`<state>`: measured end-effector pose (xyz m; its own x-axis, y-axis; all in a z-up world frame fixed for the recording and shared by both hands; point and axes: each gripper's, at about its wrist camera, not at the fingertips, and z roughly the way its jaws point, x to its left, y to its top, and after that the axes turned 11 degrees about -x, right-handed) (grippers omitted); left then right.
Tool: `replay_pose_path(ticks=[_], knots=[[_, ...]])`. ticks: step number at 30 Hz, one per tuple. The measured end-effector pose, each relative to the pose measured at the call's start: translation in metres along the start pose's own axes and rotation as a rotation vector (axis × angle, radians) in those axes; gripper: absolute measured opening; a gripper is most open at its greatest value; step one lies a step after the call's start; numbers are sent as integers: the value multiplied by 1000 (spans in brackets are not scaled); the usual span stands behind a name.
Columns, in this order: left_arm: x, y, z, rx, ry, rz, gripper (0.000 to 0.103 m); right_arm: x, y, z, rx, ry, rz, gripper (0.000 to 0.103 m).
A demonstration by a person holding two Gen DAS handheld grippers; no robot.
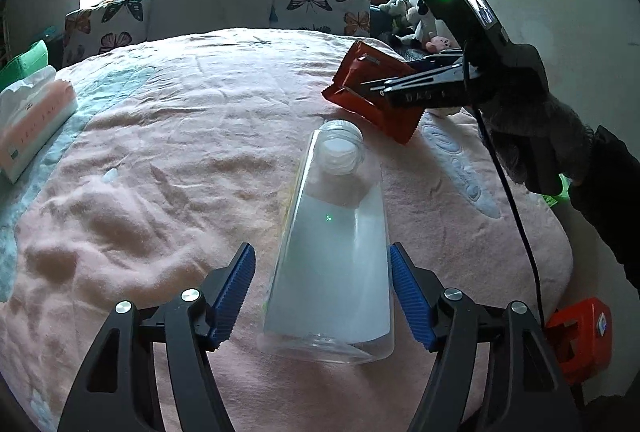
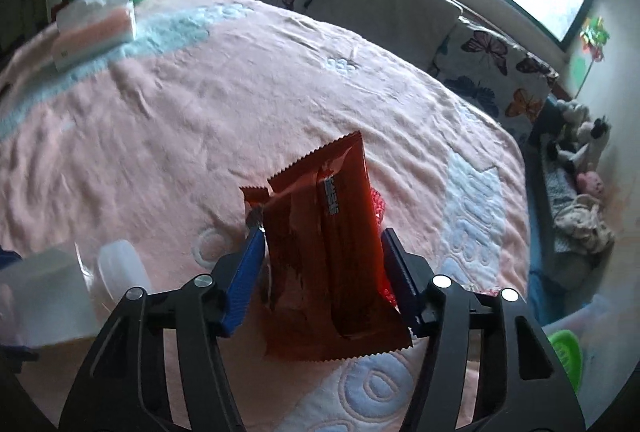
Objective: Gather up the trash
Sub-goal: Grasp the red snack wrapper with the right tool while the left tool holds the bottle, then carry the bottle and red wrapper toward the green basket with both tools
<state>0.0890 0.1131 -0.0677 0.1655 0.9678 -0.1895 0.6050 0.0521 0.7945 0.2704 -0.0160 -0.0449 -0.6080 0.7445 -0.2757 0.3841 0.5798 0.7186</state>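
my right tongs [image 2: 322,256] grasp a crinkled red foil snack wrapper [image 2: 330,248] raised over the pink quilted bed [image 2: 160,112]. my left tongs [image 1: 322,296] stand released around a clear plastic bottle [image 1: 332,252] lying on the bed, the right pad just beside it.
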Motion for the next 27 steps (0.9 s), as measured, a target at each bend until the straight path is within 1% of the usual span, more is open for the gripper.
replay_pose_path(ticks=[1,3,6,9,17,23,27], knots=[[0,-1,1,0,1,-2,65,1,-1,0,2,-18,-8,48],[-1,-3,3,2,-10,-3,58,-3,-3,-5,-5,-25,7,44],[0,-2,2,-8,-9,-10,57,-13,-4,-15,-28,-2,67,33],[1,0,-1,-15,-8,-19,57,-18,-6,-28,-49,20,115,28],[-7,17,-19,-69,-12,2,53,-26,-15,-78,-125,46,219,27],[-23,29,-22,-92,-44,29,52,-45,-34,-119,-168,16,296,27],[-35,35,-21,-98,-64,33,52,-62,-54,-145,-180,-31,331,27]])
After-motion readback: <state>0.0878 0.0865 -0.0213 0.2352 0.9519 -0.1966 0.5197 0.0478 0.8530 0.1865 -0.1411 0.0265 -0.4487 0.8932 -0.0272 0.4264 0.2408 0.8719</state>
